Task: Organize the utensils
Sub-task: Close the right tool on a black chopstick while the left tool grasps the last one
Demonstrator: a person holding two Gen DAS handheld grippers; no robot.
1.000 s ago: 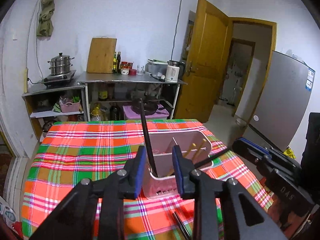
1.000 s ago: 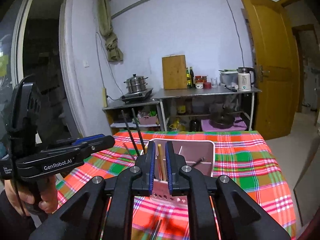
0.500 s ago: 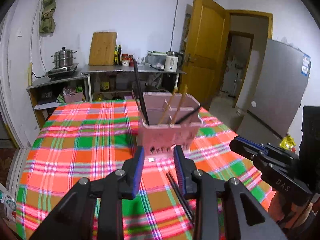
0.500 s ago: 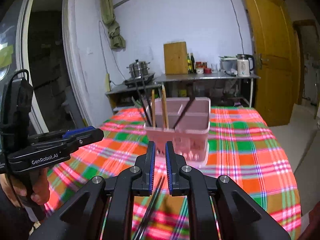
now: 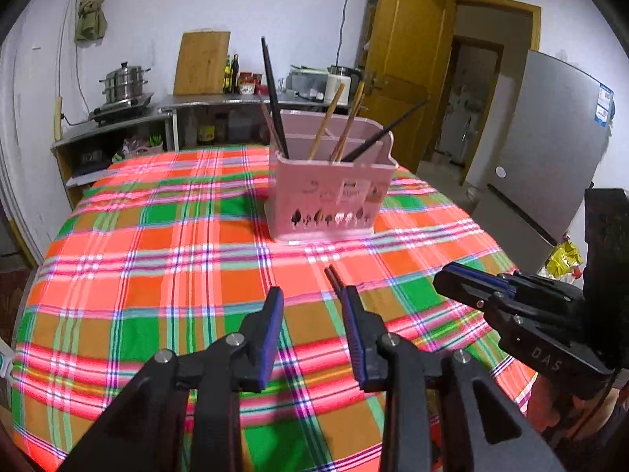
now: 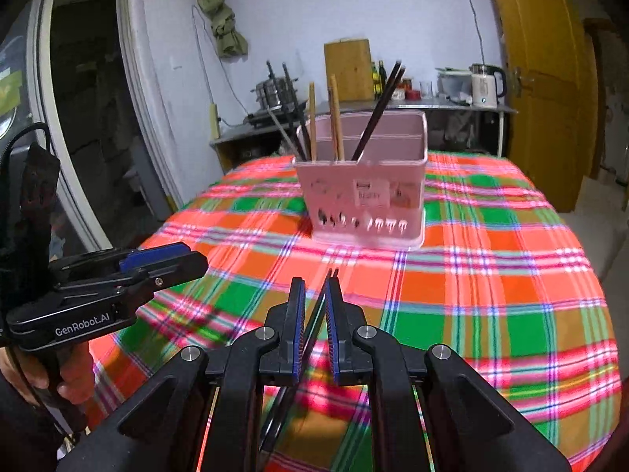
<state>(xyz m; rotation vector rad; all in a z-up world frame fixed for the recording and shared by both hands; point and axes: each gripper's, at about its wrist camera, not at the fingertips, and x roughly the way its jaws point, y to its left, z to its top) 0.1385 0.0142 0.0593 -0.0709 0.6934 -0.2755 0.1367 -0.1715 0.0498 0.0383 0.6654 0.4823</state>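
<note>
The right claw [image 6: 314,295] was almost shut around two dark chopsticks [image 6: 329,275] lying near the bench's [image 6: 511,275] near edge, the left claw [image 5: 312,308] gaped empty, and the pink chopstick holder [image 6: 365,192] stood mid-bench.

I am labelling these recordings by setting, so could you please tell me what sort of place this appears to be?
Most likely a home kitchen with a dining table: a steamer pot sits on a burner, a wooden cutting board leans against the wall beside an electric kettle, and a fridge stands by the door.

Both grippers [image 5: 312,299] [image 6: 314,287] lowered, backed from holder [image 5: 334,192].
</note>
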